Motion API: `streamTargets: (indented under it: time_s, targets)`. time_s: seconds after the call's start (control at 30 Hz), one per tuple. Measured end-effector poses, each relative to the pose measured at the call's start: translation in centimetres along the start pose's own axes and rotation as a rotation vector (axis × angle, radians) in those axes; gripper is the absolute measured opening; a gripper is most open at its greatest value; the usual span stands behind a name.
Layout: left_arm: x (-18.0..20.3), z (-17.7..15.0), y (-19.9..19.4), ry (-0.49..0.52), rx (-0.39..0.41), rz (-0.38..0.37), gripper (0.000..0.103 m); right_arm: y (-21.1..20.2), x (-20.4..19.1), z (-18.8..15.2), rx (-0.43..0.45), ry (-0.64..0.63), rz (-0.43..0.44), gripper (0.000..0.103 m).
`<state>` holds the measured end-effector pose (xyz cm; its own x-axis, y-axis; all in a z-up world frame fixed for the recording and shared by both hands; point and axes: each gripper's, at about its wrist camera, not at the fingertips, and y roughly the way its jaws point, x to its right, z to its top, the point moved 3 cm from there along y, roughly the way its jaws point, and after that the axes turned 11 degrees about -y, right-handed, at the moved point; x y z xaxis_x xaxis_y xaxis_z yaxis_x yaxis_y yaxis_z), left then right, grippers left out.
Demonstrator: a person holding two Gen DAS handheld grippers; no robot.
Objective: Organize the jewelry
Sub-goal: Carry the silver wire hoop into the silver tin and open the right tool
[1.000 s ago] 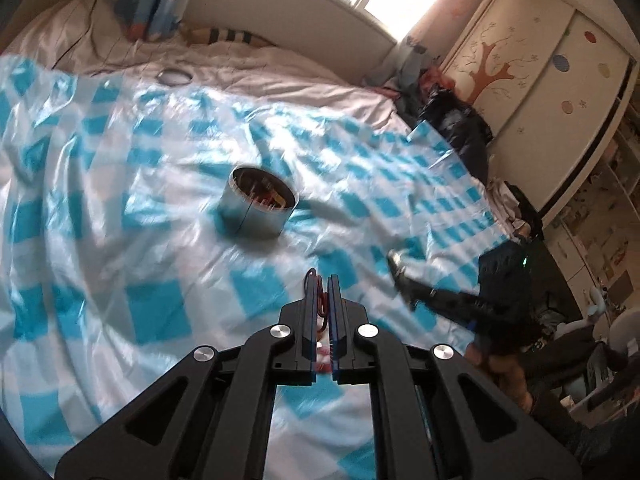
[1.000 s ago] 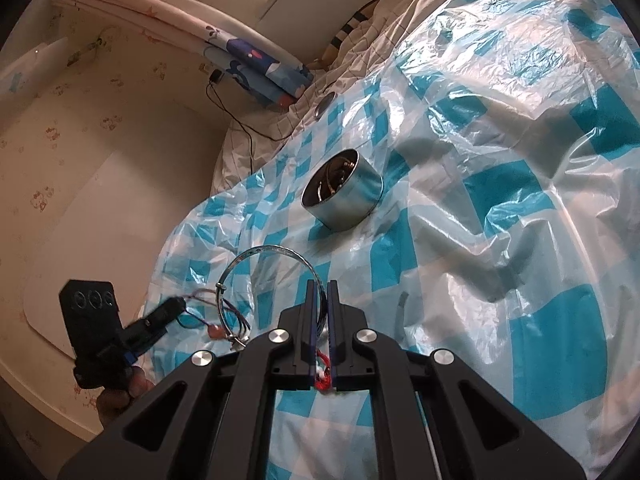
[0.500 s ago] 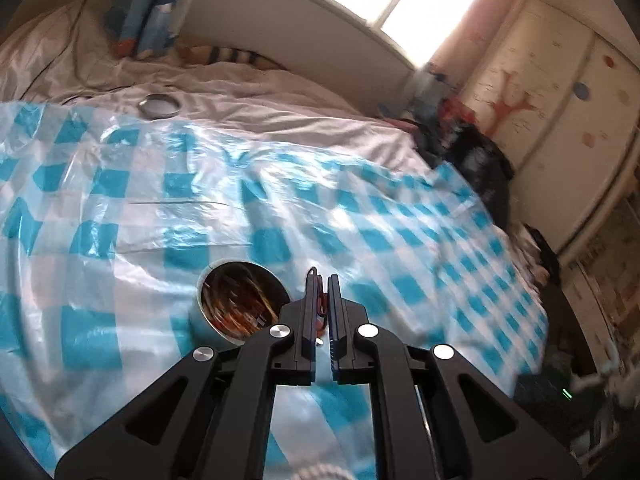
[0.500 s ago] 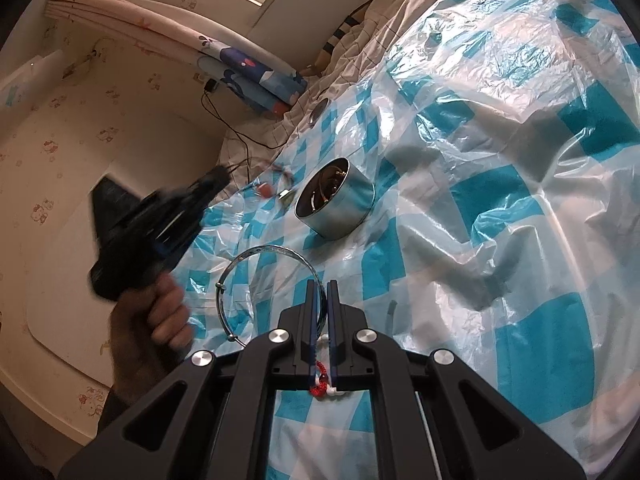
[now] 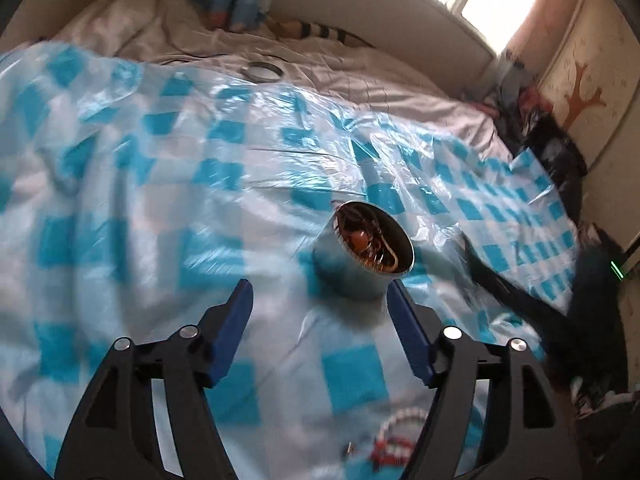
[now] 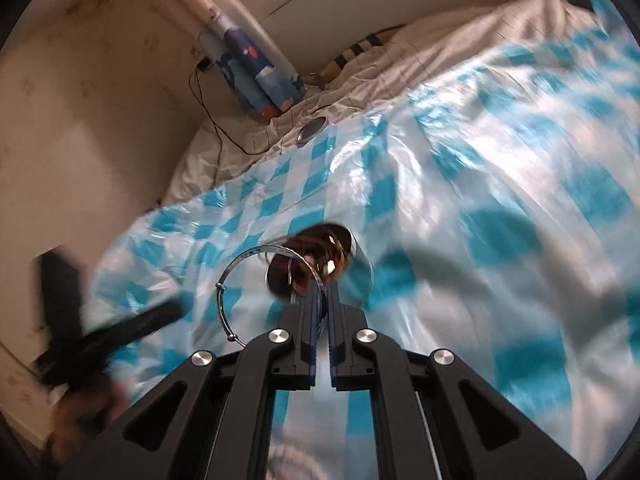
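L gripper (image 5: 320,300) opening, empty – R gripper (image 6: 321,292) pinching bangle (image 6: 224,300) by tin (image 6: 320,256).

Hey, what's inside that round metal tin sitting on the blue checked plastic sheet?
The tin holds a tangle of brownish-orange jewelry, cords and beads. Individual pieces are too blurred to name, and the tin's bottom is covered by them.

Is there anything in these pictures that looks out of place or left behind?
Yes. A red and white beaded piece lies loose on the checked plastic sheet, near the left gripper, outside the metal tin that holds the other jewelry. A round lid also lies far off on the bedsheet.
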<state>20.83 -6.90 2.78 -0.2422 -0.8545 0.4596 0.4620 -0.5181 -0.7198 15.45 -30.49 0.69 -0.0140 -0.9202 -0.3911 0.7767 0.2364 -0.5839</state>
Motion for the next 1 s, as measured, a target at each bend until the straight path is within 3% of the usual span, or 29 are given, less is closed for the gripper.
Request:
streamTargets:
  time_s: [0.13,0.27,0.4,0.5,0.73,0.83,0.9,1.0]
  targets:
    - [-2.8,-2.1,-2.0,-0.073,-0.016,-0.019,0.073,4.7,-1.9,1.8,-0.031,-0.048,-0.013,0.006]
    - [-3.8,-2.1,-2.6,-0.046,-0.023,-0.004,0.073,8.4,-4.2,3.1,-0.087,-0.152,-0.06,0.006]
    - [-4.8,-1.6,-3.6,-0.072,-0.004,-0.021,0.073,9.2,-4.4,3.4,-0.149,-0.244,-0.174,0.006]
    - [-4.7,-1.6,-4.3,-0.069,0.009,-0.029,0.073,8.9,-2.7,3.2,-0.179,-0.235,-0.235,0.006]
    - [-4.4,-1.6,-4.8,-0.06,0.014,-0.041,0.074,9.2,-1.4,2.7,-0.246,-0.262,-0.318,0.006]
    - [-4.4,-1.6,-4.8,-0.062,0.014,-0.042,0.075,9.1,-1.8,2.9,-0.227,-0.267,-0.31,0.006]
    - [-4.3,-1.6,-4.9,-0.062,0.014,-0.045,0.075,8.7,-2.7,3.9,-0.168,-0.253,-0.245,0.006]
    - [-4.4,-1.5,-4.9,-0.069,0.016,-0.048,0.076,10.1,-4.6,5.5,-0.178,-0.264,-0.181,0.007]
